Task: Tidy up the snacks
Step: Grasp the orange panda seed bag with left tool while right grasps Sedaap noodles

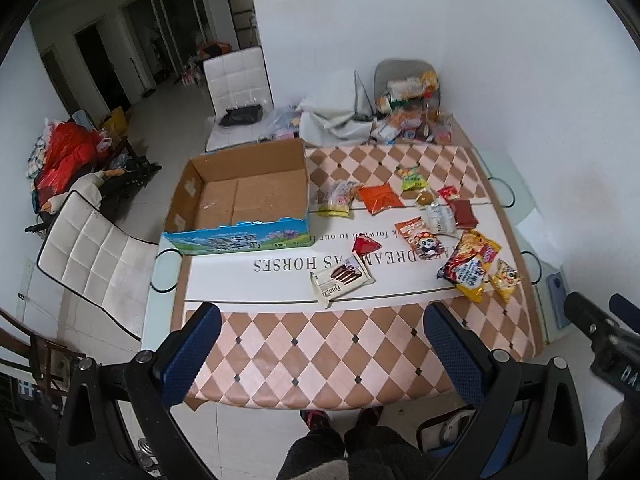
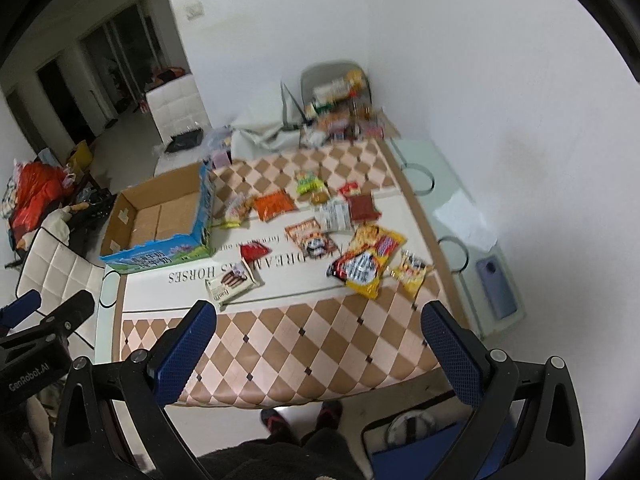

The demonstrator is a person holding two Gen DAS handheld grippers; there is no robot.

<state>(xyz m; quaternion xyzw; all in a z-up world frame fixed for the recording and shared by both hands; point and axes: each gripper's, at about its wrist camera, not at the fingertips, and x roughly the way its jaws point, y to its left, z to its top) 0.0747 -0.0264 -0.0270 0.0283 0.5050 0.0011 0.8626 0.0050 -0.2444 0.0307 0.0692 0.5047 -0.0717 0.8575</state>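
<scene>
An open, empty cardboard box (image 1: 244, 200) with a blue printed side stands at the table's left; it also shows in the right wrist view (image 2: 160, 216). Several snack packets lie loose to its right: a white wafer pack (image 1: 342, 280), a red triangular packet (image 1: 366, 245), an orange packet (image 1: 380, 199), a panda packet (image 1: 422, 237), a large red-yellow bag (image 1: 470, 266) and a small yellow packet (image 1: 506, 280). My left gripper (image 1: 322, 354) is open and empty, high above the table's near edge. My right gripper (image 2: 320, 350) is open and empty, likewise high above the near edge.
The table carries a checkered cloth (image 1: 320, 352). A heap of bags and snacks (image 1: 408, 108) sits at its far end by the wall. White chairs stand at the left (image 1: 92, 268) and far left (image 1: 236, 80). A phone (image 2: 498, 288) lies on the table's right glass rim.
</scene>
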